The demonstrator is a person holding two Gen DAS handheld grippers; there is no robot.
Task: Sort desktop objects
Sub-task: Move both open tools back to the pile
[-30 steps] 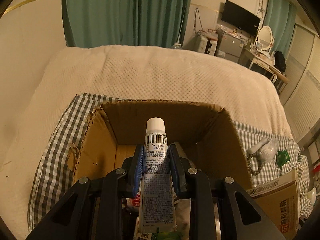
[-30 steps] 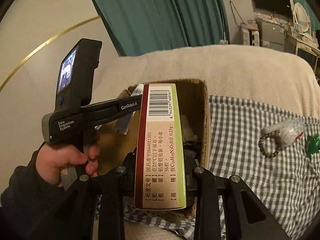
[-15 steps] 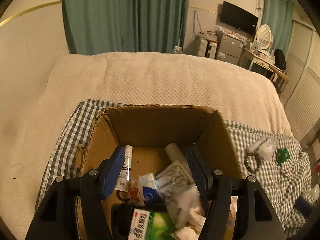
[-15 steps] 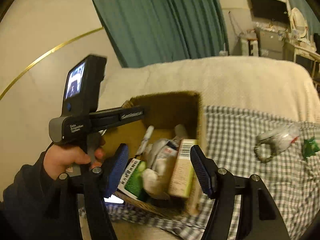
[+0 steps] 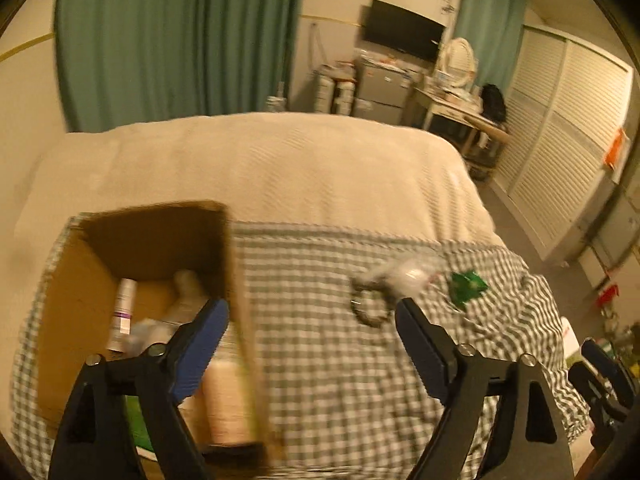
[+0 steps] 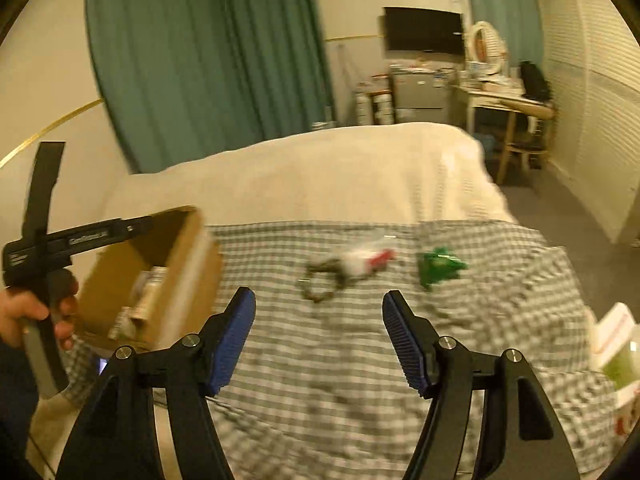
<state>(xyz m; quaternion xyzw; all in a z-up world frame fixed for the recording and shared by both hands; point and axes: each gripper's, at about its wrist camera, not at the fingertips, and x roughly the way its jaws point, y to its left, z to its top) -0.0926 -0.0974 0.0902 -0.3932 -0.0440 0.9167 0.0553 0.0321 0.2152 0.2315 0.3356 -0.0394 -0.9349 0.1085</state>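
Nothing is held between the opening jaws of the left hand-held gripper (image 5: 312,320) or the released right hand-held gripper (image 6: 319,308), while a bead bracelet (image 6: 320,282) and green packet (image 6: 438,266) are seen on the checked cloth (image 6: 360,380) at twelve o'clock, the cardboard box (image 5: 132,280) at nine.

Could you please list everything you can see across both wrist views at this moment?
cardboard box: one, brown, open, left on the checked cloth, with blurred packets inside
white tube: one, lying in the box
checked cloth: one, grey and white, over the cream bedspread
bead bracelet: one, dark, mid-cloth
clear bag: one, touching the bracelet
green packet: one, right of the bag
curtains: green, behind the bed
television: one, black, on the wall
left tool: opening, nothing between the jaws
right tool: open, empty
hand: one, holding the left tool's handle
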